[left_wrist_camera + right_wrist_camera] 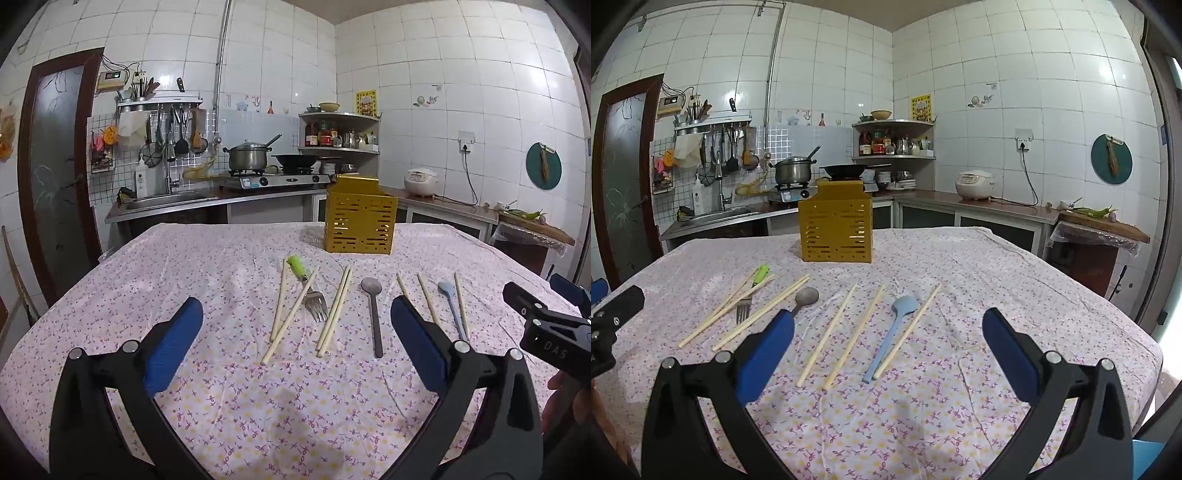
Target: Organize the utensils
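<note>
Blue-padded tongs fill the bottom of both views; the left gripper [297,317] and the right gripper [888,328] both stand spread wide and released, nothing between their pads, each hovering over the near part of the flowered tablecloth [240,406] and tipped slightly downward.

Ahead of the tongs the utensils lie in a loose row, handles toward the tongs and heads away, so each long axis runs roughly along the line of reach; closing on one probably calls for a pinch across the shaft. Straight ahead of the left tongs lie a crossed pair of chopsticks [284,314], a green-handled fork [312,295] whose tines point back toward the tongs, a second pair of chopsticks [334,310] and a grey spoon [373,314]. Straight ahead of the right tongs lie two single chopsticks [842,332], a blue spoon [892,332] and one more chopstick [908,328] just beside it, seemingly touching near its handle end.

Beyond the whole row, well apart from it, stands the yellow slotted holder [835,232], upright; it sits ahead and rightward of the left tongs, ahead and leftward of the right; neither hand is clearly nearer to it, so I judge each should take the pieces on its own side.
</note>
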### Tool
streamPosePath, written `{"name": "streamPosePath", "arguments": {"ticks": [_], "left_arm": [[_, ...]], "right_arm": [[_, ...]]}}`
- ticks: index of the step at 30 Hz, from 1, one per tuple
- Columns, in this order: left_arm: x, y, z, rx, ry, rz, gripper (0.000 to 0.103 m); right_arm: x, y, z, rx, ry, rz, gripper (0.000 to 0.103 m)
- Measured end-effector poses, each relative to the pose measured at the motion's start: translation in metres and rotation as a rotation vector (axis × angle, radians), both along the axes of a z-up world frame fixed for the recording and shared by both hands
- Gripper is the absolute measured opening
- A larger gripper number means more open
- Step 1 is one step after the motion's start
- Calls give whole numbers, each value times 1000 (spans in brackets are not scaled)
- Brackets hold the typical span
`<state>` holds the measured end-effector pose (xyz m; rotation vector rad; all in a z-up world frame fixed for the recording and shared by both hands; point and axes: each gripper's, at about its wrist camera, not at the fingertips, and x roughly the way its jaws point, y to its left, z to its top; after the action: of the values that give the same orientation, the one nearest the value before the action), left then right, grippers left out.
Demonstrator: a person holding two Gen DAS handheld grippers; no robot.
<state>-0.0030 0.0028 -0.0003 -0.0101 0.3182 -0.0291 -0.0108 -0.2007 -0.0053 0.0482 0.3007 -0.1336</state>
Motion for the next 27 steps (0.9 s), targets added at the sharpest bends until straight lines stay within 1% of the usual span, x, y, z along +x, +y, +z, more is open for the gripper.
{"name": "streamPosePath", "arguments": {"ticks": [10,27], "left_arm": [[1,0,1,1,-4,1,98],[1,4,2,-7,8,0,98]], "right_arm": [[0,-2,-1,1,-7,-5,99],[5,1,-5,-16,13,-10,99]]}}
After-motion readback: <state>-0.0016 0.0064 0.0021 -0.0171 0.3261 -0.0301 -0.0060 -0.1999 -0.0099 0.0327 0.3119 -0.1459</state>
